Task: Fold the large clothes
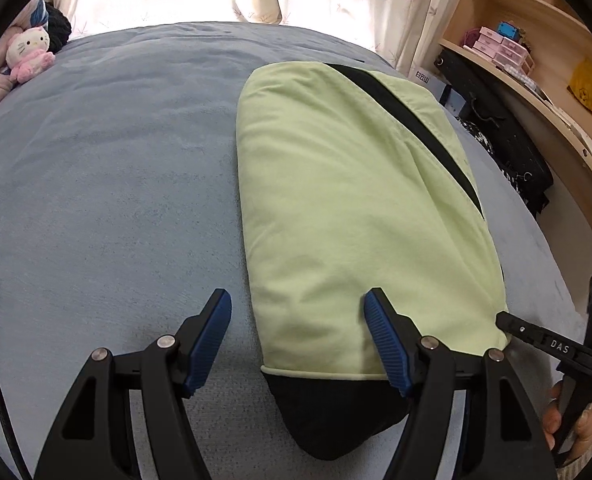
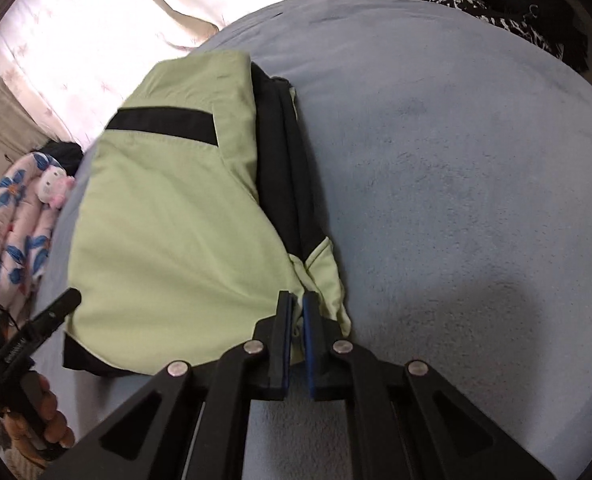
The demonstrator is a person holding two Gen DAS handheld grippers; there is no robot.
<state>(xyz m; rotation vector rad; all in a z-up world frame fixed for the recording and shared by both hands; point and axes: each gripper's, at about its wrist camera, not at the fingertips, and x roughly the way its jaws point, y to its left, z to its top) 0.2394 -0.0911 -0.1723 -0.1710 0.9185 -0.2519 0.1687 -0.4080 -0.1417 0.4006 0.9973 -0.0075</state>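
Right hand-held gripper — downward-tilted, pinching garment

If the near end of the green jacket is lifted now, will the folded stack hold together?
Probably not. The green jacket looks soft and creased, so it should sag. Its black layers sit loosely stacked at the side and may slide apart. The right hand-held gripper pinches only one corner, so the rest would likely drape.

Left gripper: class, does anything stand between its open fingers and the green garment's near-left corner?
Nothing visible does. The left gripper hangs open over the green garment's near-left corner, with only bare blue blanket beside it.
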